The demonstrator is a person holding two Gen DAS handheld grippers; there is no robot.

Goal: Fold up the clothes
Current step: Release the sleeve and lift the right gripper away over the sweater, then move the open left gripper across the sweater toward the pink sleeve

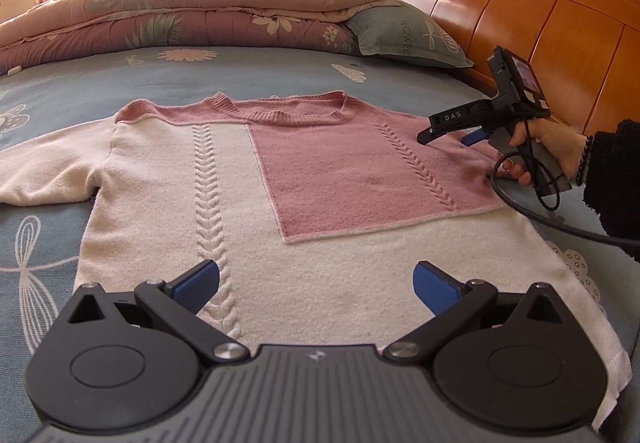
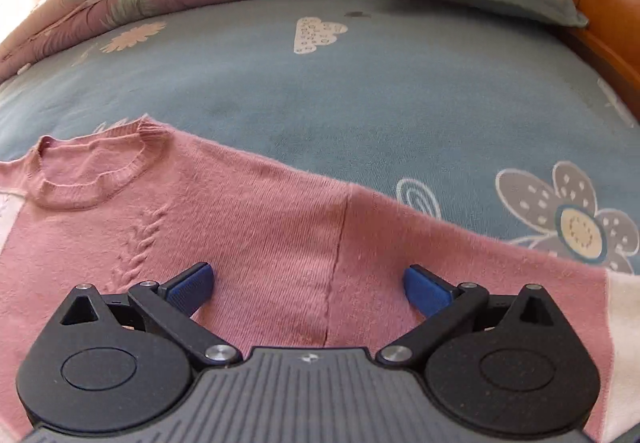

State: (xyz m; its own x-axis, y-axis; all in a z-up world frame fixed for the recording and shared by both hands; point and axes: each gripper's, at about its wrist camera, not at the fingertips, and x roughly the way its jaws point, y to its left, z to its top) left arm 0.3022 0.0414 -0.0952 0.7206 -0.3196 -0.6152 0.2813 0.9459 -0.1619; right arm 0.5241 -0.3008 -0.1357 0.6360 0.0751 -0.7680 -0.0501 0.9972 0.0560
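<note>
**Sweater spread flat on the bed, both grippers wide apart above it**

The sweater (image 1: 224, 179), cream with a pink collar and pink chest panel, lies front up on the blue flowered bedsheet (image 1: 280, 79). Its cream sleeve (image 1: 48, 171) stretches out from its left side. Over the sweater's near hem, the left gripper (image 1: 316, 283) hangs with fingers spread wide, holding nothing. At the sweater's right shoulder, the right gripper (image 2: 308, 283) sits above the pink shoulder seam (image 2: 336, 267), jaws wide and empty, gripped by a hand (image 1: 548, 151). Beyond the sweater's collar lie a folded quilt (image 1: 180, 15), pillow (image 1: 404, 39) and wooden headboard (image 1: 520, 27).
</note>
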